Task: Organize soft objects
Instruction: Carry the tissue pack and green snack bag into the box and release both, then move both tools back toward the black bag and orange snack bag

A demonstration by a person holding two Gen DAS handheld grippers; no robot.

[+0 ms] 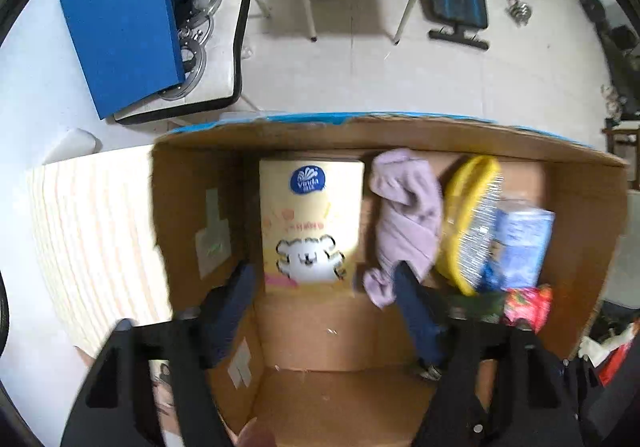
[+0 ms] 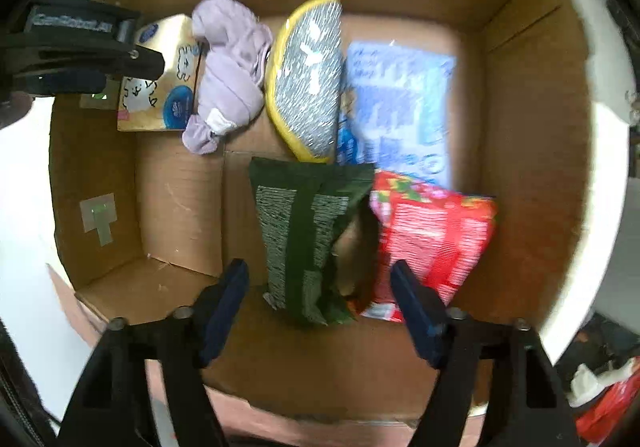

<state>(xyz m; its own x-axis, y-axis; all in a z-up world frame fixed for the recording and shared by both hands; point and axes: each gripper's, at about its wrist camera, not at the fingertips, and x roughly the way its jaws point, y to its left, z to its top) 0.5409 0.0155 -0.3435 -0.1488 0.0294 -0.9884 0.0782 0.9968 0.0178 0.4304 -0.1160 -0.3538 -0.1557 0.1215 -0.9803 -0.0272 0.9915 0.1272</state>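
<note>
My left tongs (image 1: 324, 287) hang spread wide over the open cardboard box (image 1: 392, 135), pointing down into it, with nothing pressed between the fingers. Just beyond them on the box floor lies the yellow Vinda tissue pack (image 1: 310, 223), flat, with its cartoon face up. To its right, touching its edge, sits the bundled lilac cloth (image 1: 404, 223); my right-hand finger crosses in front of its lower end.

My right tongs (image 2: 320, 287) are spread wide too, holding nothing. The dark green packet (image 2: 308, 235) lies on the box floor between and just beyond the fingers, not pressed by either pad. The red snack bag (image 2: 432, 231) lies beside it, its lower corner behind my right-hand finger (image 2: 416, 311). Farther in, the yellow-rimmed silver scrubbing pad (image 2: 308, 79) stands on edge, tilted, between the lilac cloth and the pale blue packet (image 2: 396, 107). The box rests on a pale striped bench (image 1: 96, 231).
</note>
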